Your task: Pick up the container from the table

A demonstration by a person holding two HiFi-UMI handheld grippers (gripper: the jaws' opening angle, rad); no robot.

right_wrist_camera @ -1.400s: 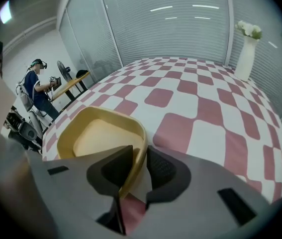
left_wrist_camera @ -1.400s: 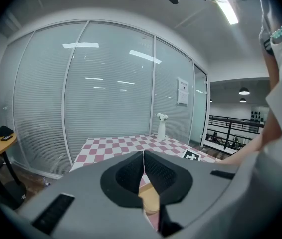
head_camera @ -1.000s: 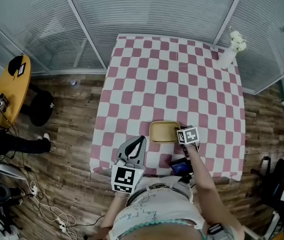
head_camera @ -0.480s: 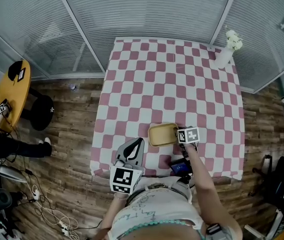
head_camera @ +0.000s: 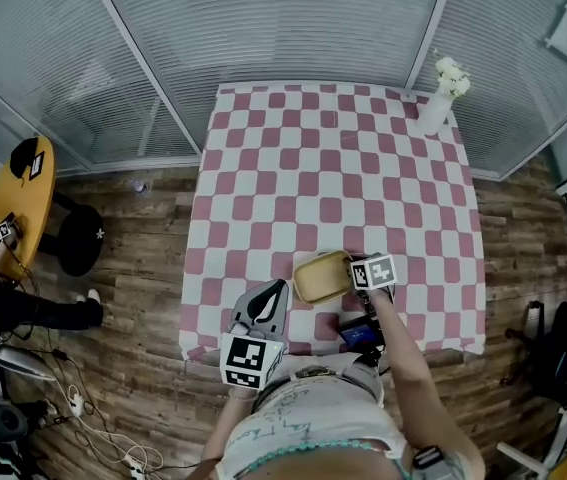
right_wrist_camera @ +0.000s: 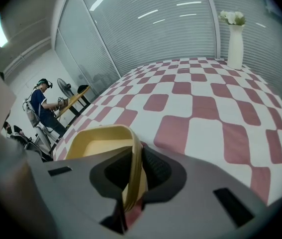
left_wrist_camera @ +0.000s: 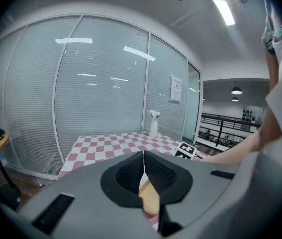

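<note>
A shallow yellow container (head_camera: 321,277) sits skewed at the near edge of the red-and-white checked table (head_camera: 333,148). My right gripper (head_camera: 355,280) is at its right rim. In the right gripper view the jaws have just been closing, and the pads now press on the container's (right_wrist_camera: 98,143) thin rim, which stands between them in the right gripper (right_wrist_camera: 133,171). My left gripper (head_camera: 279,288) hovers just left of the container, apart from it. Its jaws (left_wrist_camera: 143,159) are shut with nothing between them, and the container (left_wrist_camera: 149,201) shows beyond the tips.
A white vase with flowers (head_camera: 435,106) stands at the table's far right corner. Glass walls with blinds (head_camera: 293,28) stand behind the table. At the left are a yellow round table (head_camera: 25,193), a black stool (head_camera: 80,240) and a person (head_camera: 8,303) on the wooden floor.
The right jaws have closed onto the container's right rim, and the container now lies turned and slightly tipped. The left gripper has stayed where it was.
</note>
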